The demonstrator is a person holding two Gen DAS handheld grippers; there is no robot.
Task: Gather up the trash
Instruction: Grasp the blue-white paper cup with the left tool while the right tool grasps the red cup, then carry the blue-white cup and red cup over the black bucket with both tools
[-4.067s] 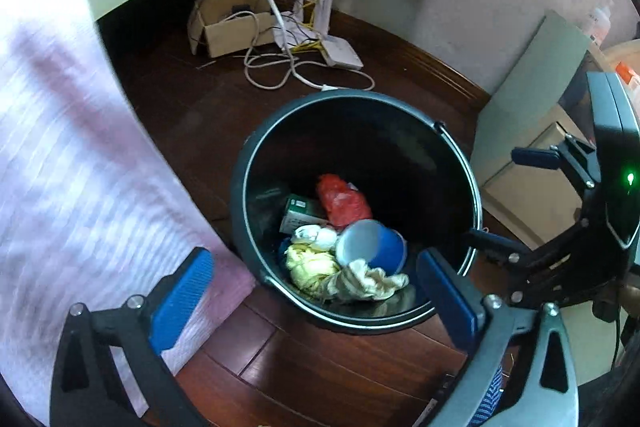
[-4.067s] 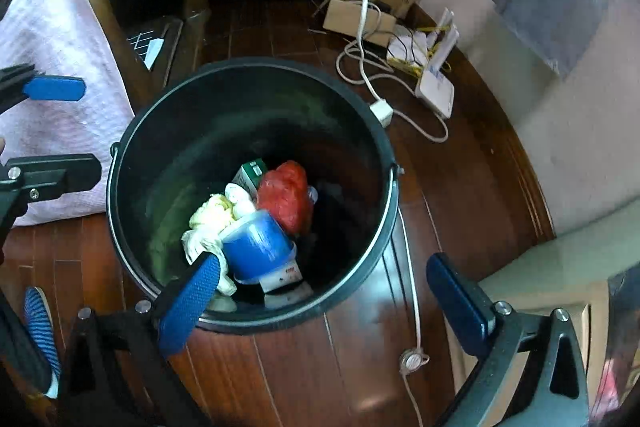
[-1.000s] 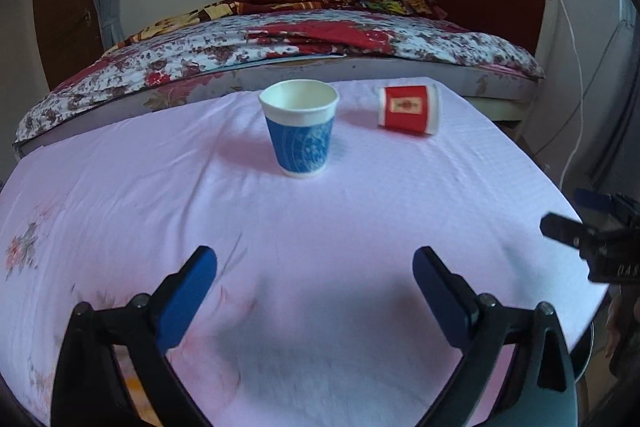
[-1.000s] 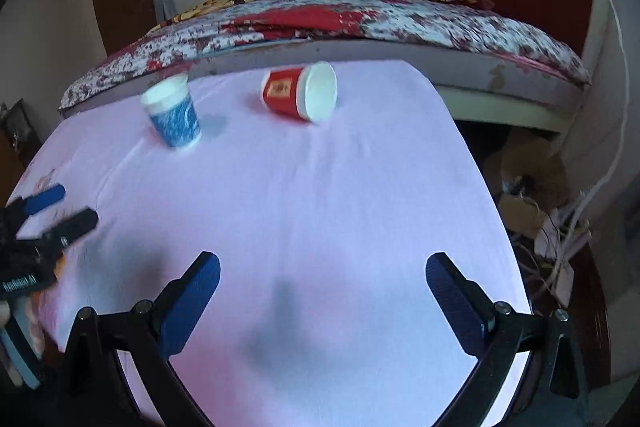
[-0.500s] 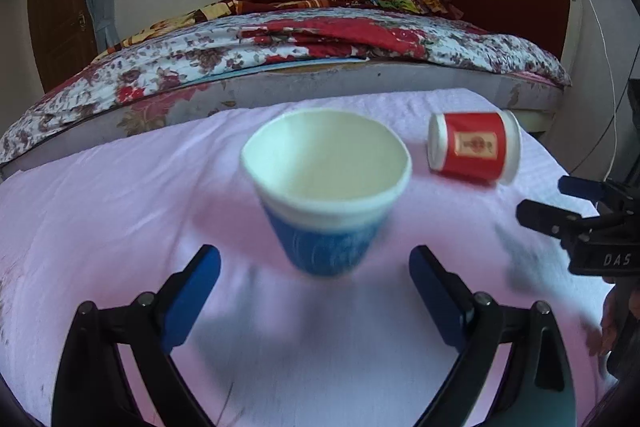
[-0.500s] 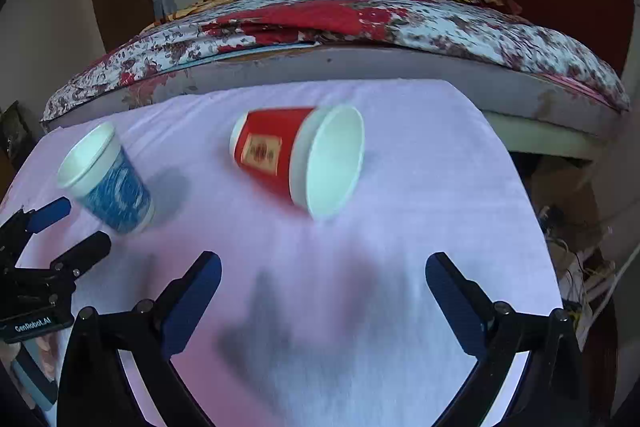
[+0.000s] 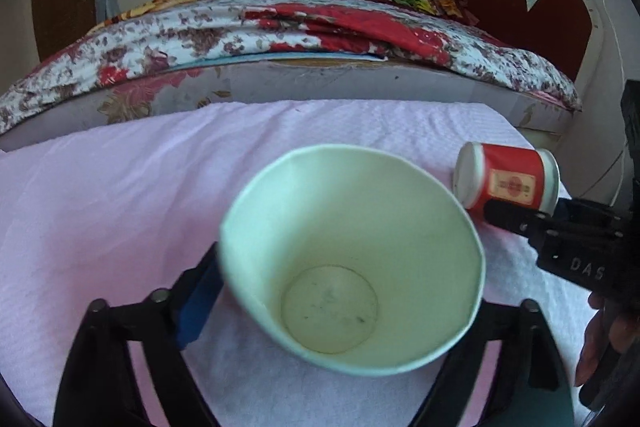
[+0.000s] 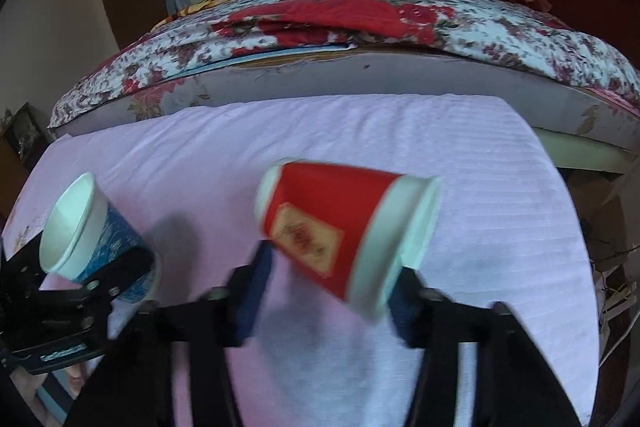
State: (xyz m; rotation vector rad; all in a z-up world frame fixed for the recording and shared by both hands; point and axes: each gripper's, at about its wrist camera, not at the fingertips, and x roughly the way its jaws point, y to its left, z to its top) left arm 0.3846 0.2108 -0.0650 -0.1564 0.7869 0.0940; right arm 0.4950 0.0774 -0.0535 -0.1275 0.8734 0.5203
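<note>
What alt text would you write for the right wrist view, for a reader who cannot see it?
A red paper cup lies on its side on a pink cloth, between the closing jaws of the right gripper. At left, the left gripper reaches around a blue paper cup; a bed stands behind.

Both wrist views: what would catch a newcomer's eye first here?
The blue paper cup fills the left wrist view, upright on the pink tablecloth, its empty white inside facing the camera between the left gripper fingers, whose jaws have just been closing. In the right wrist view the red paper cup lies on its side between the right gripper fingers, also just closing. Behind the table stands a bed with a floral quilt.
</note>
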